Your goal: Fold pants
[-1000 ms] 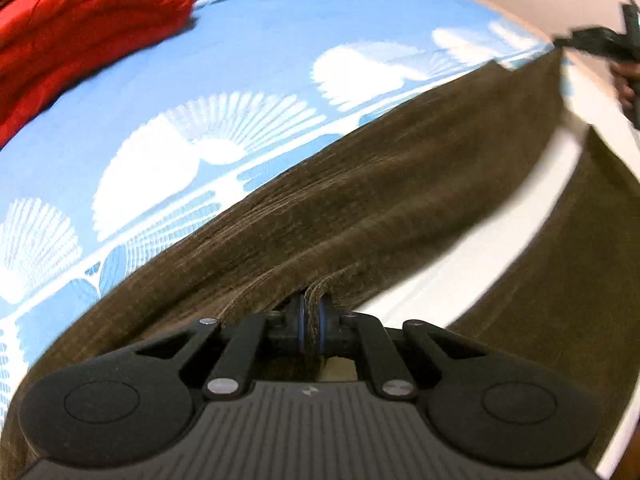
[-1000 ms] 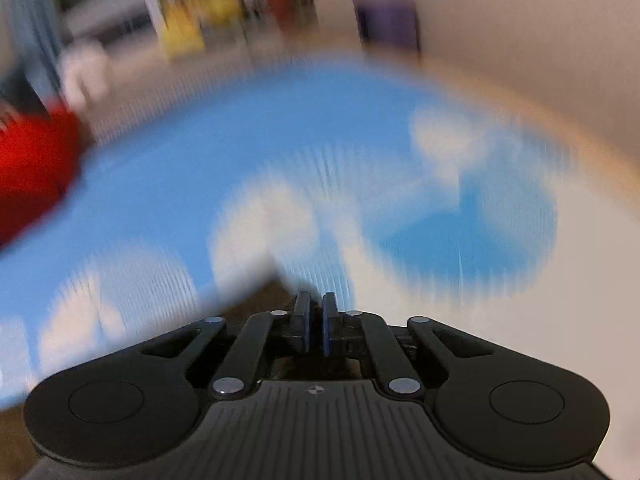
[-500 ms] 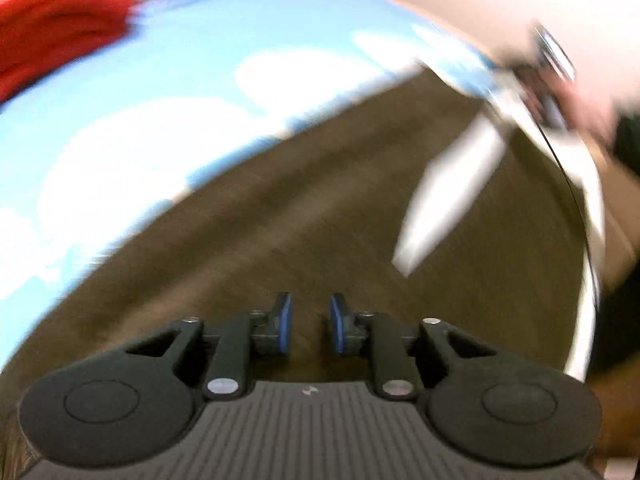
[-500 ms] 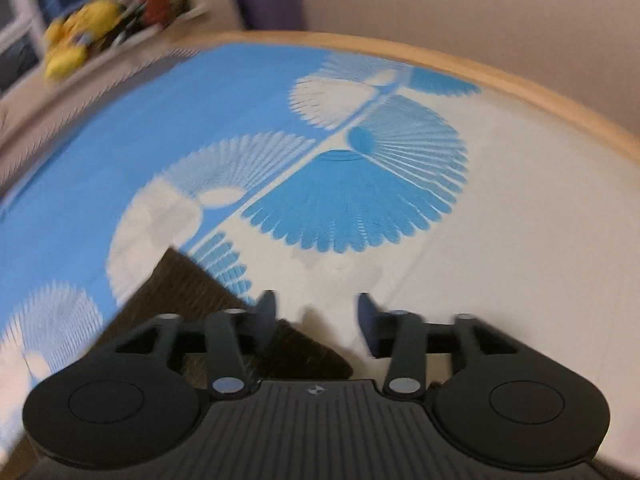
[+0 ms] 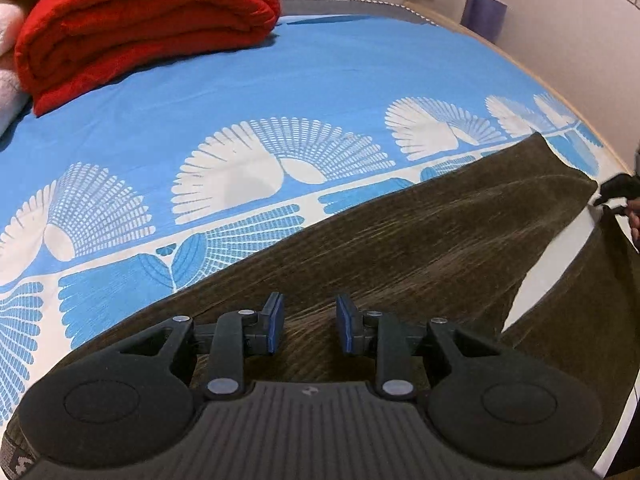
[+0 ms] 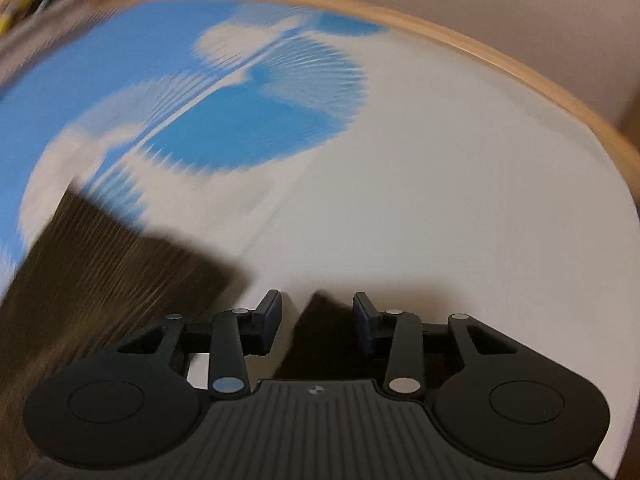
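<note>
Brown corduroy pants (image 5: 420, 248) lie spread on the bed, one leg running to the far right, the other leg (image 5: 580, 300) split off from it at the right edge. My left gripper (image 5: 308, 308) hovers over the upper part of the pants; its jaws are opening and the cloth lies beneath them, not pinched. My right gripper (image 6: 318, 300) is low over the leg ends. Its jaws are closing with a dark hem corner (image 6: 320, 328) between them, the pads not pressing on it. The other leg's end (image 6: 112, 248) lies to its left. The right gripper (image 5: 616, 194) also shows in the left wrist view.
The bed sheet (image 5: 280, 80) is blue with white fan shapes and turns plain white near the foot. A folded red quilt (image 5: 140, 28) sits at the far left, with pink bedding (image 5: 8, 92) beside it. A wooden bed edge (image 6: 520, 68) borders the wall.
My left gripper has let go of the pinched fold of the pants and opened. My right gripper went from shut to open and sank toward the hem corner.
</note>
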{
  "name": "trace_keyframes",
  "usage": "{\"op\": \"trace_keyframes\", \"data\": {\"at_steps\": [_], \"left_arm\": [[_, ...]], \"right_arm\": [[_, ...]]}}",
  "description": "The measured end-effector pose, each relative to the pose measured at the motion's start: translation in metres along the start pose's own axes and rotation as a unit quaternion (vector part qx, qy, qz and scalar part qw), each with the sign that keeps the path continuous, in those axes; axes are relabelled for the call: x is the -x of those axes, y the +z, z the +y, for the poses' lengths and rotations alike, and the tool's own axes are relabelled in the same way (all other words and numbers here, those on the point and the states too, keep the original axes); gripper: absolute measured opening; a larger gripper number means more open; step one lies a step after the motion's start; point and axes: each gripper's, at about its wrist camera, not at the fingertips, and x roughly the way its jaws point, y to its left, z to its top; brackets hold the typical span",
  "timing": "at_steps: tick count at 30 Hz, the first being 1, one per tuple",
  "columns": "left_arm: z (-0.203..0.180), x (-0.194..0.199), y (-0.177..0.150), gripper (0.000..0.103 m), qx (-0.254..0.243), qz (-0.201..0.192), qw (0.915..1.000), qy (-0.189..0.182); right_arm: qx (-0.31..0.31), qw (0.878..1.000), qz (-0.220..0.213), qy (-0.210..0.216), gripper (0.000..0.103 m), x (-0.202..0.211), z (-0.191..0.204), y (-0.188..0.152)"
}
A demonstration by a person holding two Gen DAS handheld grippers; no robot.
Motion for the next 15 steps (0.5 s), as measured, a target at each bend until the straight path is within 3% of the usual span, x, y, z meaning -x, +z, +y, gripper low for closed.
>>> {"op": "trace_keyframes", "data": {"at_steps": [1,3,5,6,7,10,12,15], "left_arm": [[-0.005,0.002,0.000,0.031,-0.003,-0.001,1.0000,0.000],[-0.006,0.004,0.001,0.032,-0.004,-0.004,1.0000,0.000],[-0.005,0.005,0.000,0.032,0.000,-0.006,1.0000,0.003],[-0.004,0.006,0.000,0.033,0.000,-0.005,1.0000,0.006],[-0.002,0.006,0.000,0.033,0.001,-0.005,0.9999,0.010],[0.004,0.007,-0.001,0.033,0.010,-0.003,0.9997,0.022],[0.010,0.007,-0.001,0.033,0.022,-0.002,0.9992,0.033],[0.015,0.009,0.000,0.033,0.033,-0.004,0.9985,0.044]], "right_arm": [[0.011,1.000,0.006,0.006,0.043,0.001,0.010,-0.003],[-0.012,0.998,-0.004,0.060,0.043,0.004,0.020,-0.001],[-0.044,0.981,-0.036,0.185,0.039,0.010,0.019,0.009],[-0.048,0.972,-0.048,0.227,0.038,0.011,0.020,0.012],[-0.045,0.967,-0.059,0.242,0.040,0.011,0.020,0.013],[-0.053,0.984,-0.034,0.168,0.047,-0.002,0.020,0.008],[-0.080,0.982,-0.010,0.168,0.048,-0.013,0.013,0.005],[-0.079,0.978,-0.016,0.191,0.054,-0.009,0.017,0.007]]}}
